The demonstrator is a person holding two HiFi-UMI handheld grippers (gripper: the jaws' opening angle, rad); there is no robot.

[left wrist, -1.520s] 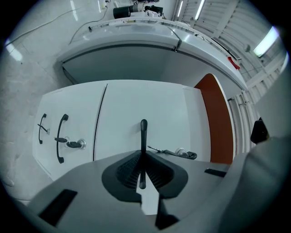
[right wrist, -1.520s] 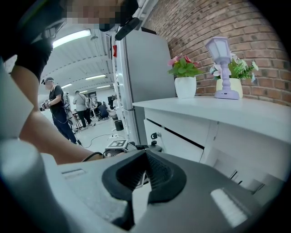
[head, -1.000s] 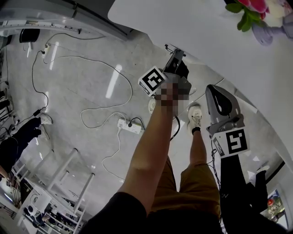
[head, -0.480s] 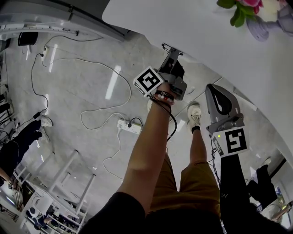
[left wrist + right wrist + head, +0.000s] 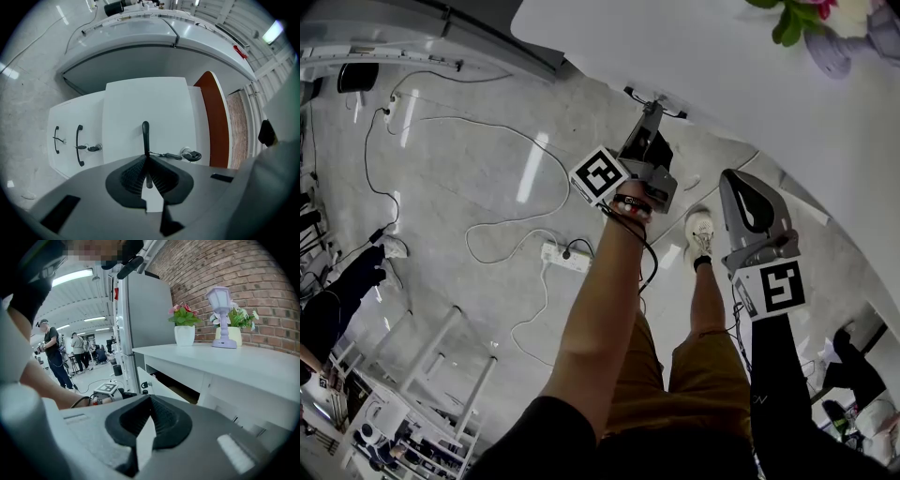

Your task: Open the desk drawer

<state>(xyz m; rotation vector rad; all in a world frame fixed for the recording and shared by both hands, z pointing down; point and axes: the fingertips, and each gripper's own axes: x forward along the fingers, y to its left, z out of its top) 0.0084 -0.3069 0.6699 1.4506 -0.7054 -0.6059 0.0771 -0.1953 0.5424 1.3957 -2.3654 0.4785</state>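
- Left tongs (image 5: 146, 160) pinched narrow on the black drawer handle (image 5: 146, 133); the white drawer front (image 5: 140, 103) stands out from under the worktop (image 5: 675, 47).
- Right tongs (image 5: 149, 401) closed, empty.

key (image 5: 190, 154) jutting just beside drawer handle (image 5: 146, 136), corded power strip (image 5: 563, 258) on floor (image 5: 459, 178)

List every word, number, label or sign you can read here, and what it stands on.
No text is readable.
White cube with black square marker, bare arm: pattern, no letters.
Matching cube, black sleeve: same.
Dark wristband: print too small.
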